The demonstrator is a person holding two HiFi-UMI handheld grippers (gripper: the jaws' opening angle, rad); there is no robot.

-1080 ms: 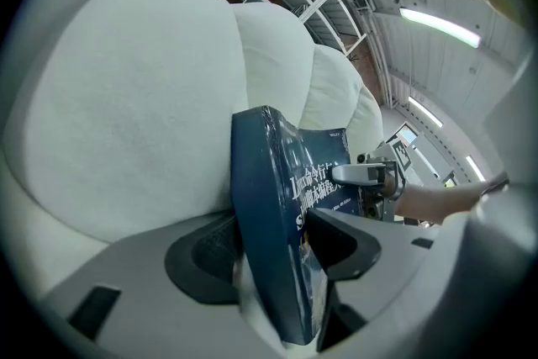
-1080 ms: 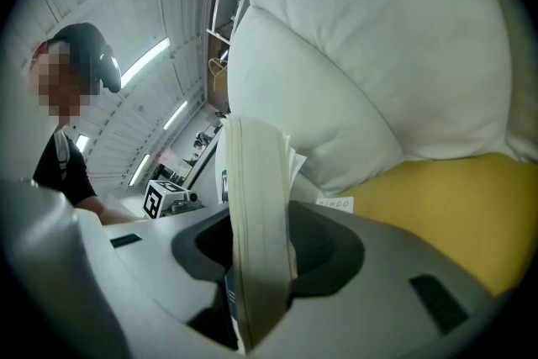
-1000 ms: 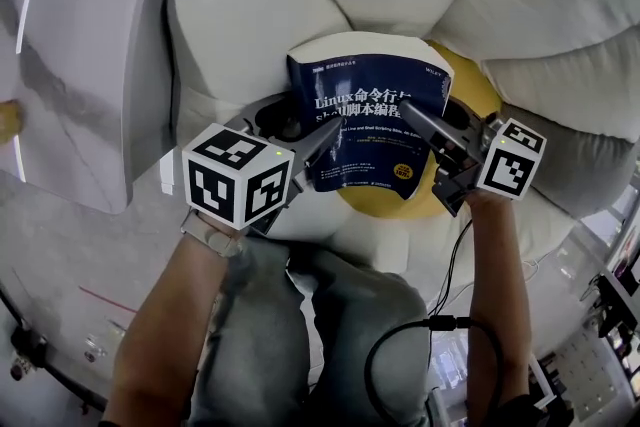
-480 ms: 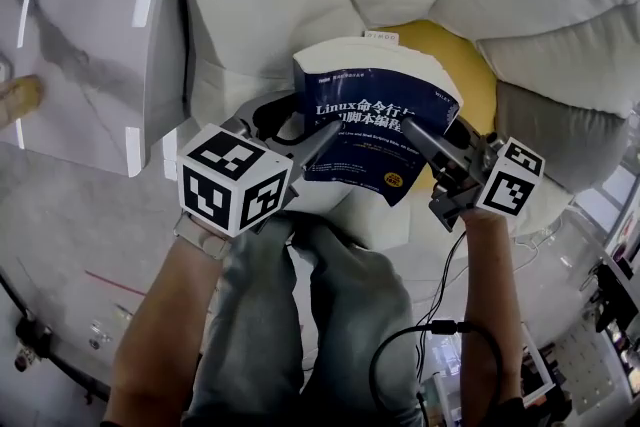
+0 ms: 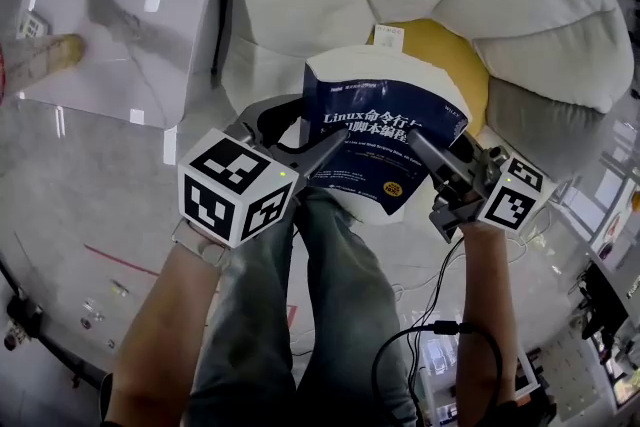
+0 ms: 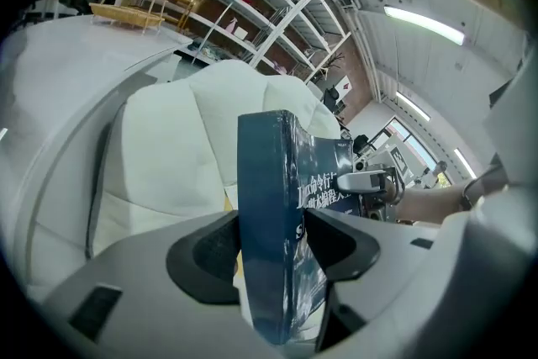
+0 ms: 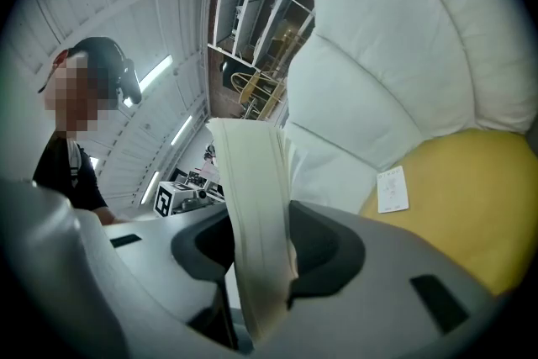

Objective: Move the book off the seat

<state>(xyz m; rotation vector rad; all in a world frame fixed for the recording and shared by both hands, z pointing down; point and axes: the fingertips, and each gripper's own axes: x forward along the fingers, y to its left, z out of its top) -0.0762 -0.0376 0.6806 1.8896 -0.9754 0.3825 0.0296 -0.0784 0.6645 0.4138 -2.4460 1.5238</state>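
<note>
A dark blue book [image 5: 385,140] with white print on its cover hangs above the front of the seat, over the person's knees. My left gripper [image 5: 330,147] is shut on its spine side. In the left gripper view the blue spine [image 6: 269,223] stands upright between both pads of the left gripper [image 6: 273,244]. My right gripper [image 5: 420,143] is shut on the opposite edge. In the right gripper view the cream page edges [image 7: 256,223] are pinched between the pads of the right gripper [image 7: 261,252]. The book's lower corner is hidden behind the jaws.
Beyond the book, a yellow cushion [image 5: 465,65] with a white tag [image 7: 392,189] lies on the white padded chair [image 5: 300,35]. A white table [image 5: 110,5] stands to the left. The person's legs [image 5: 300,315] and a black cable [image 5: 440,325] are below the grippers.
The book and both grippers have drawn back toward the person; more of the yellow cushion shows beyond the book. Both grips are unchanged.
</note>
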